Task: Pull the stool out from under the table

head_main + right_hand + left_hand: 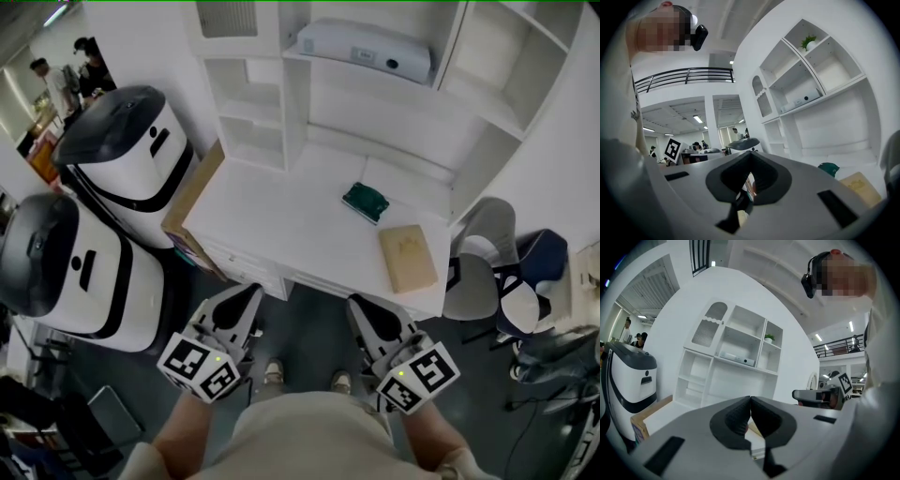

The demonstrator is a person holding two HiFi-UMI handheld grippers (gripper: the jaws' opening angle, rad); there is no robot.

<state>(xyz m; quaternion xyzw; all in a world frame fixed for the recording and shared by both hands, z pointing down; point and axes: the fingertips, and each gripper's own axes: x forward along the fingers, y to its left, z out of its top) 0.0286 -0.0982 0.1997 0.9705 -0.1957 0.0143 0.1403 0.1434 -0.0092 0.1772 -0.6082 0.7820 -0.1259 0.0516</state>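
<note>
The white table [281, 220] with its shelf unit stands in front of me in the head view. No stool shows in any view, and the tabletop hides the space beneath it. My left gripper [246, 298] hovers just short of the table's front edge, over the dark floor, with its jaws shut and nothing between them. My right gripper [362, 306] is level with it further right, also shut and empty. In the left gripper view the left gripper's [750, 401] pads meet, and in the right gripper view the right gripper [751, 157] is closed too.
A green object [365, 201] and a tan book [408, 258] lie on the tabletop. Two white machines with dark lids [131, 155] [75, 272] and a cardboard box [192, 202] stand to the left. A grey chair [483, 267] is at the right. My feet [273, 372] are between the grippers.
</note>
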